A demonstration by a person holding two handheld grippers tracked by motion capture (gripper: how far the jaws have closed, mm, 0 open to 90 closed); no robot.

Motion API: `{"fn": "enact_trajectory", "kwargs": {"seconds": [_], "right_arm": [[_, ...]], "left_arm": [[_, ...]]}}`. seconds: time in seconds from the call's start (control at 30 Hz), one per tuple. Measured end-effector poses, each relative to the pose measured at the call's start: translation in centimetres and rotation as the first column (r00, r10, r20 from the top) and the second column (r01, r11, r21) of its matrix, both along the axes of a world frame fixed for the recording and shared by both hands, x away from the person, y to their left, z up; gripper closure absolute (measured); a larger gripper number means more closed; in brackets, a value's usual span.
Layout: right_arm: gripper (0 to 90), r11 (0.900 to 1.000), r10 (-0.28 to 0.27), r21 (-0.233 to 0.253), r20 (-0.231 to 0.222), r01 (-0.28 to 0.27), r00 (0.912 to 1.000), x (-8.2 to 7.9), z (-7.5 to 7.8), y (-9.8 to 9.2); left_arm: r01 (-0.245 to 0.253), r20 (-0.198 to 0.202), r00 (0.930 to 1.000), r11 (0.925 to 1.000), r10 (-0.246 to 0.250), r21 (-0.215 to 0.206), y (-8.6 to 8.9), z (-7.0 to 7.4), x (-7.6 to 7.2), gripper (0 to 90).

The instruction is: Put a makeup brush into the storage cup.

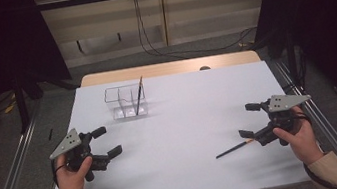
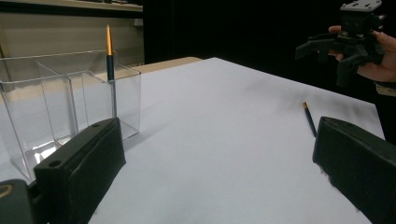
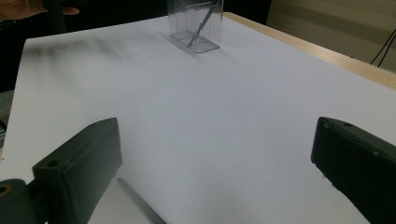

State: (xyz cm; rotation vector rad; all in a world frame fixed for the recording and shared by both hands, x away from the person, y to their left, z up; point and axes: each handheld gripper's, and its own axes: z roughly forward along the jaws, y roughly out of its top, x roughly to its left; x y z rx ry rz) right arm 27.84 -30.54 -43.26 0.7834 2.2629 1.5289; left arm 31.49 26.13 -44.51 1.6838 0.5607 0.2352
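Near the table's (image 1: 188, 172) front edge, both grippers, left (image 1: 104, 143) and right (image 1: 250, 120), hold jaws wide apart, the right one beside a loose pencil (image 1: 234, 149), with bare white space between them.

A table (image 1: 180, 118) with a white top and a strip of pale wood along its far edge. On it, toward the far left, stands a clear plastic holder (image 1: 119, 102) with 1 pencil (image 1: 139, 95) leaning upright inside. A 2nd pencil (image 1: 235, 148) lies flat on the near right part of the top, well apart from the holder.
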Motion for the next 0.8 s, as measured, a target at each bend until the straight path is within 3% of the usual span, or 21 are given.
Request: {"fn": "enact_trajectory", "kwargs": {"seconds": [0.47,0.8], "right_arm": [[1.2,0.999,0.029,-0.027,-0.04,-0.03,0.9988,0.9,-0.3,1.4],[2.3,0.988,0.057,-0.134,-0.125,-0.074,0.9905,1.3,-0.4,2.1]], "left_arm": [[0.01,0.003,0.9999,0.9999,-0.01,0.003,-0.2,0.0,-0.2,2.2],[0.006,0.012,0.9999,0.9999,-0.006,0.013,-0.5,0.3,-0.4,2.4]]}}
